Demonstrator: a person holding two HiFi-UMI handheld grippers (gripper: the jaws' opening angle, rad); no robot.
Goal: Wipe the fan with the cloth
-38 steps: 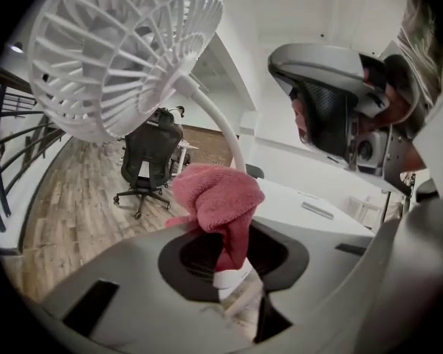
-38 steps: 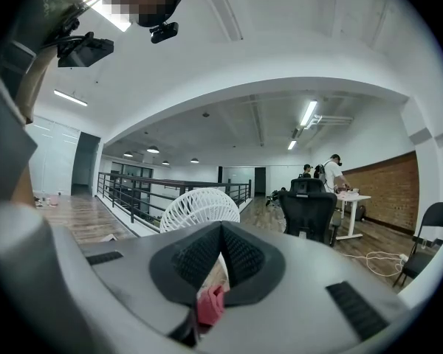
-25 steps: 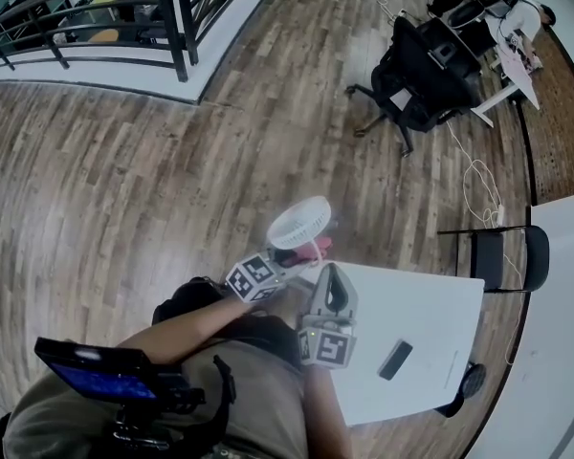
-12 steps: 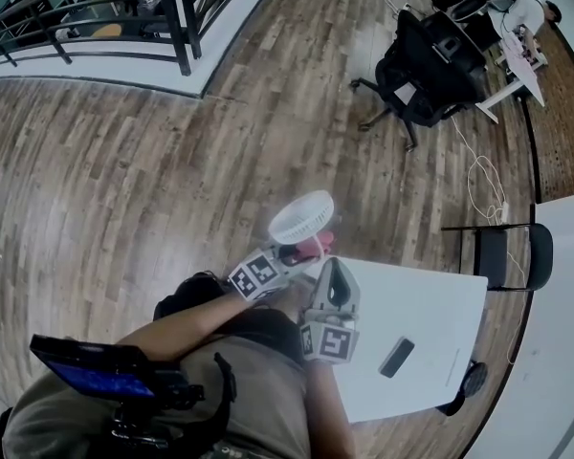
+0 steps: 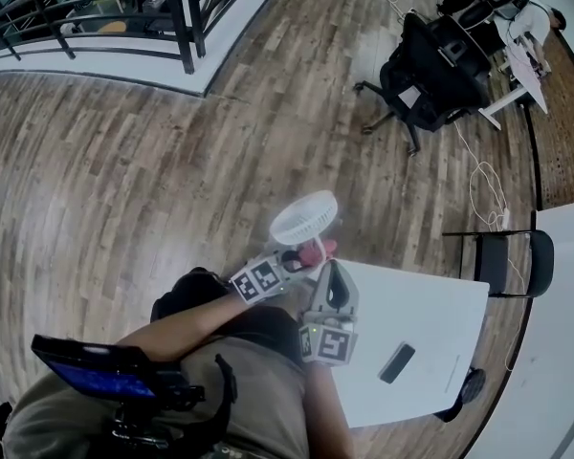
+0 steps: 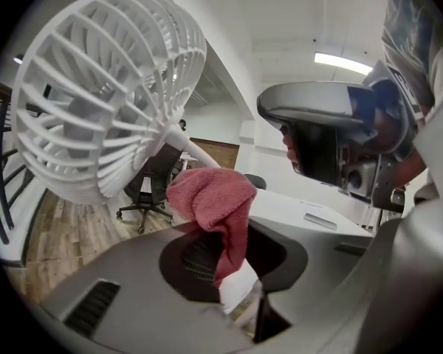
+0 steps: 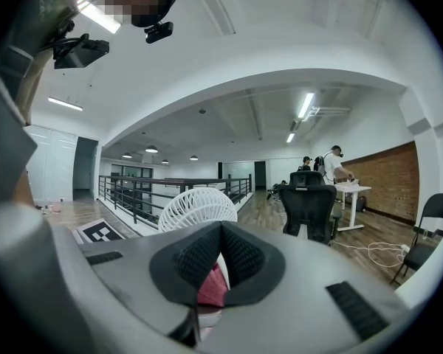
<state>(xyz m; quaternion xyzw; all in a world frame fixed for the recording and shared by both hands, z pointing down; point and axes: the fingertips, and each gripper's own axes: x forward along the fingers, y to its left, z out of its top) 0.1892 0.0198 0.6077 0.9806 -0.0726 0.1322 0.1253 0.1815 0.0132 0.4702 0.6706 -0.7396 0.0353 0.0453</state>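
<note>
A small white fan [image 5: 303,216] with a round cage stands up at the near corner of the white table [image 5: 430,304]. In the left gripper view the fan [image 6: 103,94] fills the upper left, and its stem slants down behind a pink cloth [image 6: 214,201]. My left gripper [image 5: 299,257] is shut on that cloth [image 5: 313,251], holding it against the stem just under the cage. My right gripper [image 5: 333,273] hovers beside it over the table corner, shut with nothing in it. From the right gripper view I see the fan [image 7: 198,210] and a bit of the cloth [image 7: 213,286] past the jaws.
A dark flat phone-like object [image 5: 395,361] lies on the table. On the wooden floor are a black office chair [image 5: 430,65], a folding chair [image 5: 502,256] and a loose white cable [image 5: 483,185]. A black railing [image 5: 96,8] runs along the far left. People work at a desk far back.
My left gripper has shifted slightly along the fan's stem with the cloth and rolled a little. The right gripper has stayed put.
</note>
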